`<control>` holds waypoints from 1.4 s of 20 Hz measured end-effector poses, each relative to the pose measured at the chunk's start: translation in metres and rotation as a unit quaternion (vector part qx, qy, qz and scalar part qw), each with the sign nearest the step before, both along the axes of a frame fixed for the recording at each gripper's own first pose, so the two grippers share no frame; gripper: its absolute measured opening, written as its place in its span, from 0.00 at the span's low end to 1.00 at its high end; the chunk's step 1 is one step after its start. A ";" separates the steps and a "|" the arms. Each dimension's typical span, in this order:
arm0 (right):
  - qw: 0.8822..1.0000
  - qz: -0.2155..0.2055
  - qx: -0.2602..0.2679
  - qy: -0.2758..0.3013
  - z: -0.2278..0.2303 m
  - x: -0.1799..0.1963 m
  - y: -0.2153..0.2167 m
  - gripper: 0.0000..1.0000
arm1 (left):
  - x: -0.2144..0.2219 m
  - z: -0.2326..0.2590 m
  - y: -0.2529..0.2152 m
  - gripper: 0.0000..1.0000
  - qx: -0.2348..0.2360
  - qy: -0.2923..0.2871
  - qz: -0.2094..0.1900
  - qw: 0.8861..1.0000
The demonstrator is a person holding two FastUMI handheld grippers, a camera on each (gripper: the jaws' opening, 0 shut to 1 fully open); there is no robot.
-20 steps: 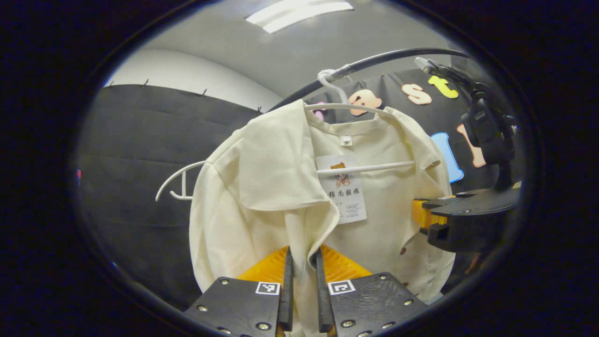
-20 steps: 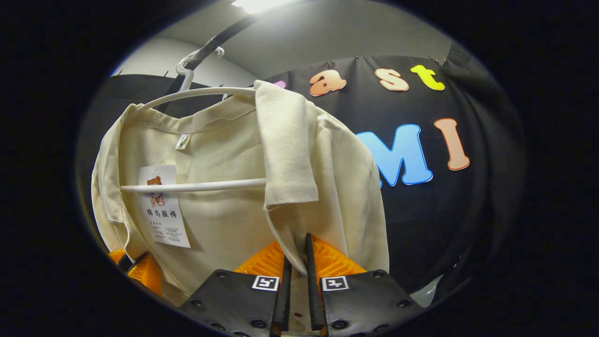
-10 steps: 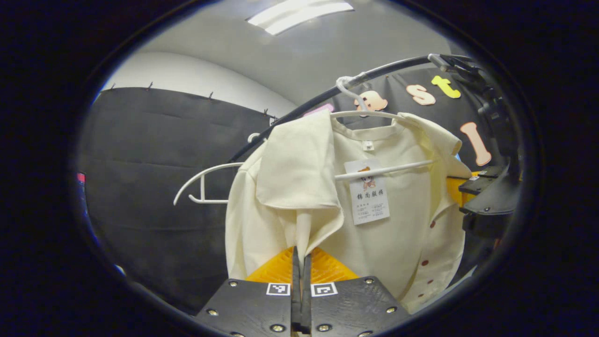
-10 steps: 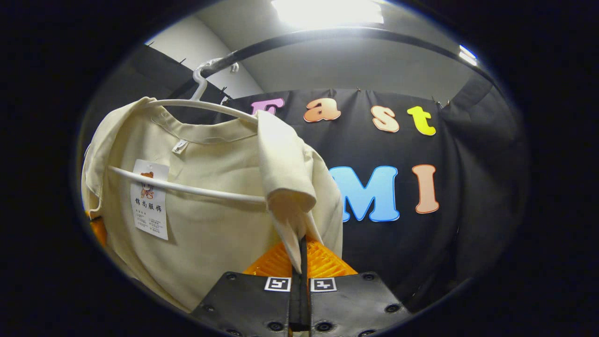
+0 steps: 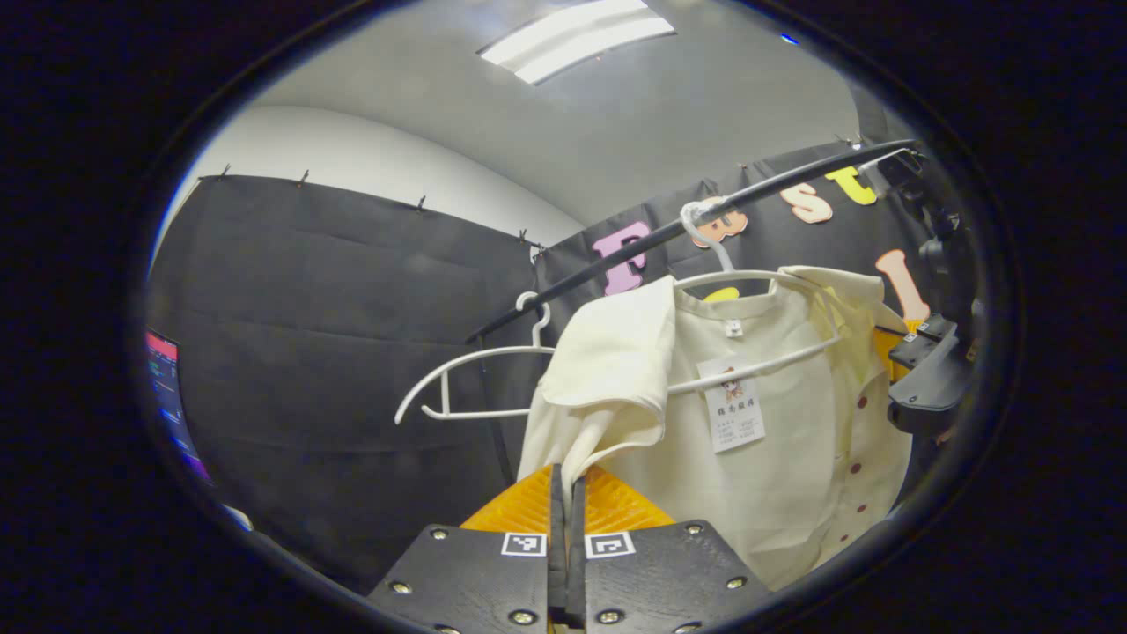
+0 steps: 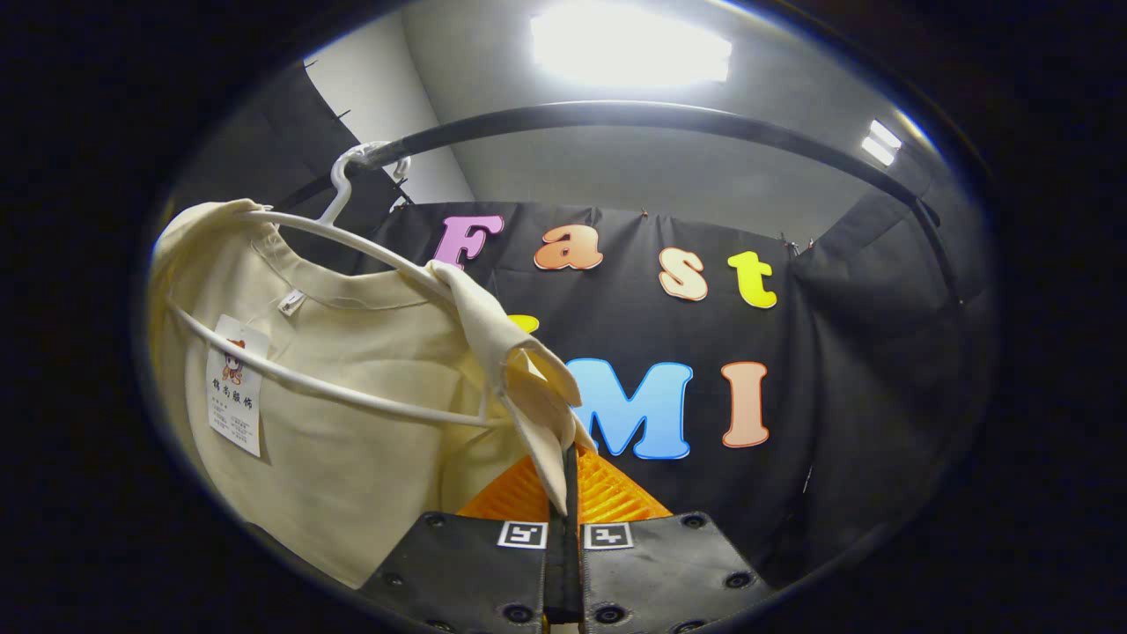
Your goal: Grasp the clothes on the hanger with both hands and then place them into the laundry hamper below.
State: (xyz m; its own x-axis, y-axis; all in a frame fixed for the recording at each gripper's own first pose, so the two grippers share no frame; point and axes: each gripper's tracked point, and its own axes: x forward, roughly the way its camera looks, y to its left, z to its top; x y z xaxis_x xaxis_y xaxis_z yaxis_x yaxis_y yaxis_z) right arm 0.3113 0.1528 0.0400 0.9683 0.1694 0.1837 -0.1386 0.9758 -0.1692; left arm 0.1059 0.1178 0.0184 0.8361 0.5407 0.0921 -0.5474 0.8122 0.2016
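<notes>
- Black metal clothes rail (image 6: 669, 117): arching across the top of the right gripper view and slanting through the upper right of the left gripper view; it is carrying both hangers by their hooks.
- Cream short-sleeved button-front shirt (image 5: 784, 458): hanging right of centre in the left gripper view and at the left of the right gripper view. Its front is lying open, each side being drawn outward, presumably so that the shoulders can slide off the hanger's ends. The laundry hamper is said to stand below; judged, the drop is not yet begun.
- White wire hanger inside the shirt (image 6: 352, 251): hooking over the rail, its lower bar crossing the shirt's open inside, its right shoulder arm lying bare above the pulled cloth.
- Spare white wire hanger (image 5: 467, 379): hanging bare at centre left of the left gripper view.
- Left gripper (image 5: 563, 493): at bottom centre, fingers closed and pinching the shirt's folded front edge.
- Right gripper (image 6: 563, 480): at bottom centre, fingers closed, clamping the opposite front edge; its body is also appearing at the right edge of the left gripper view.
- White paper tag (image 5: 733, 414): dangling from the neckline, below the collar.
</notes>
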 end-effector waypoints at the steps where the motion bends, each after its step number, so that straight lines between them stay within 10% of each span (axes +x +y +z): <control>1: 1.000 -0.005 0.002 -0.010 0.006 0.001 -0.004 0.01 | -0.004 0.005 0.002 0.01 -0.003 -0.005 0.001 1.000; 28: 0.995 0.010 0.084 -0.043 0.060 0.078 -0.015 0.01 | 0.019 0.141 0.102 0.02 0.067 -0.145 0.047 0.986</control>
State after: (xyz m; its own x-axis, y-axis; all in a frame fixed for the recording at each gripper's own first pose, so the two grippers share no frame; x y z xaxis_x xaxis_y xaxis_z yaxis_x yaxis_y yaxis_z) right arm 0.3889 0.1377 0.0998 0.9448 0.1479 0.2923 -0.1500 0.9886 -0.0152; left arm 0.1252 0.2195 0.1599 0.7104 0.5816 0.3964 -0.6700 0.7314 0.1276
